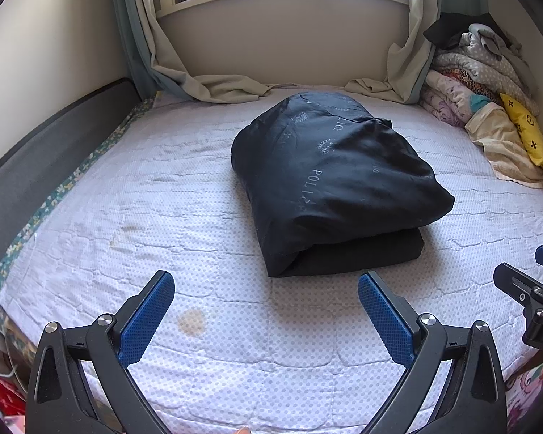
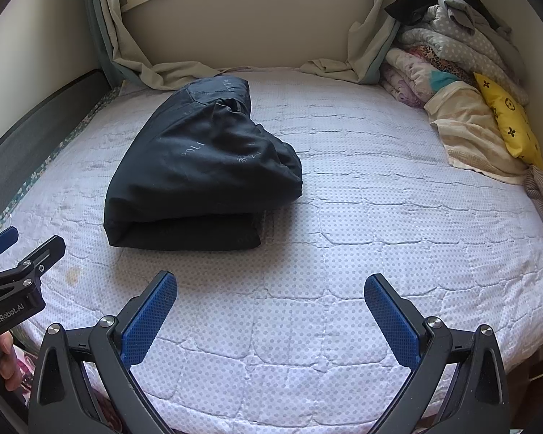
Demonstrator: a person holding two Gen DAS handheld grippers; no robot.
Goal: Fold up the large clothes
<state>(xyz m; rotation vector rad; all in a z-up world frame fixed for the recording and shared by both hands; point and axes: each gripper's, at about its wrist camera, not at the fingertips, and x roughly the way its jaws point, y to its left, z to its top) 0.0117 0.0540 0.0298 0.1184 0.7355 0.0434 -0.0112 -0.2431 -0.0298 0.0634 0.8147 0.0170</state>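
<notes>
A dark navy garment (image 1: 329, 181) with pale printed lettering lies folded into a thick bundle in the middle of the bed; it also shows in the right wrist view (image 2: 199, 170), to the left of centre. My left gripper (image 1: 266, 282) is open and empty, hovering above the mattress just short of the bundle's near edge. My right gripper (image 2: 270, 284) is open and empty, above bare mattress to the right of the bundle. Each gripper shows at the edge of the other's view: the right one (image 1: 539, 289), the left one (image 2: 18, 271).
The bed has a white quilted mattress cover (image 1: 163, 217) with a brown stain (image 1: 191, 322). A pile of folded bedding (image 2: 452, 72) and a yellow pillow (image 2: 506, 123) sit at the far right. Curtains (image 1: 206, 83) drape onto the bed's far edge. A dark headboard (image 1: 36, 166) runs along the left.
</notes>
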